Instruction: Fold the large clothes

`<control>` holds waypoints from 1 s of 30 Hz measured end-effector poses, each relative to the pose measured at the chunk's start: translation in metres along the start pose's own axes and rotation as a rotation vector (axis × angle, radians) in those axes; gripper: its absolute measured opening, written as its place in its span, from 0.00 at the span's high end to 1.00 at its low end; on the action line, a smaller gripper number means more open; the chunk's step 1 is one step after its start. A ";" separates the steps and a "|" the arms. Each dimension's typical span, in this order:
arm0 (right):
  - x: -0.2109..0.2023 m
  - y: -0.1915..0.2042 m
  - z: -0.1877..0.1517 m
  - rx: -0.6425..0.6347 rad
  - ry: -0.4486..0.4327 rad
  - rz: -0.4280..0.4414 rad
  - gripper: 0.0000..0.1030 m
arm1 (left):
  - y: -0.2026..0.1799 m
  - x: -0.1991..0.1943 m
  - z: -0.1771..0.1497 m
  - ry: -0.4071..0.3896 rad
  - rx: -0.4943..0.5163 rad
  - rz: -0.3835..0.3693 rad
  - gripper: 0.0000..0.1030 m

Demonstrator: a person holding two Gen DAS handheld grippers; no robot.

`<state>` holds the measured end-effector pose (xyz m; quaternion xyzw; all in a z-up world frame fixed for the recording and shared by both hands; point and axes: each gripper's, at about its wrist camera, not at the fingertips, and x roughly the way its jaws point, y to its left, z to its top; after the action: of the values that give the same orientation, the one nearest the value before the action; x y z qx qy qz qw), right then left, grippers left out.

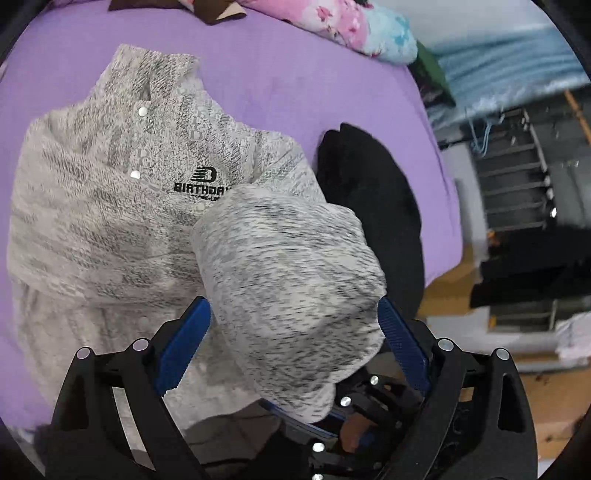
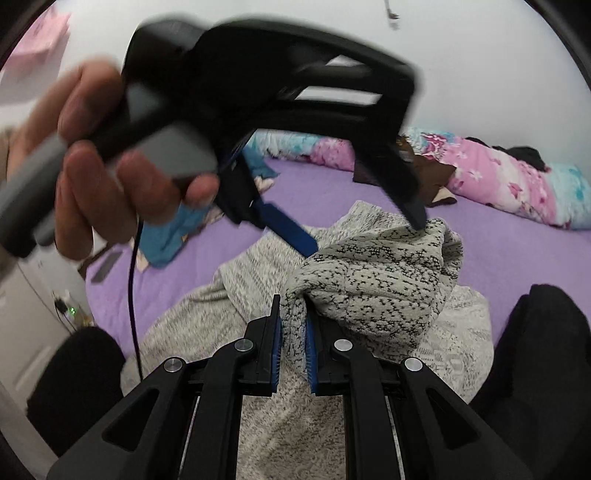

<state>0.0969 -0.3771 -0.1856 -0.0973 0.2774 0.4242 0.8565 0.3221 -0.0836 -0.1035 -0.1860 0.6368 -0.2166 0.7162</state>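
A grey-and-white knit sweater (image 1: 110, 192) with a black "BIRTHDAY" logo lies crumpled on the purple bed sheet (image 1: 280, 85). In the left wrist view a bunched fold of the sweater (image 1: 291, 291) rises between the wide-apart blue fingers of my left gripper (image 1: 293, 314), which is open. In the right wrist view my right gripper (image 2: 293, 325) is shut on a raised fold of the sweater (image 2: 373, 280). The left gripper (image 2: 365, 236), held by a hand, hovers just above that fold, blurred.
A black garment (image 1: 369, 199) lies on the bed right of the sweater. A floral pink-and-blue blanket (image 2: 498, 177) lies along the far side. A dark brown cloth (image 1: 207, 11) is beyond. The bed edge, wooden floor and a metal rack (image 1: 517, 177) are to the right.
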 end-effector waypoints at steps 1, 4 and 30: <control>0.002 0.003 0.001 -0.008 0.005 0.003 0.90 | -0.002 0.000 0.001 0.001 0.013 0.010 0.14; 0.004 0.010 0.002 -0.035 0.018 -0.003 0.90 | -0.009 0.002 0.006 0.009 0.051 0.043 0.14; 0.018 -0.004 -0.007 0.030 0.047 -0.043 0.44 | 0.111 -0.055 0.006 -0.185 -0.059 -0.070 0.69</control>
<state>0.1062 -0.3705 -0.2018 -0.1004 0.3017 0.3990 0.8601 0.3314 0.0390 -0.1173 -0.2487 0.5669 -0.2046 0.7582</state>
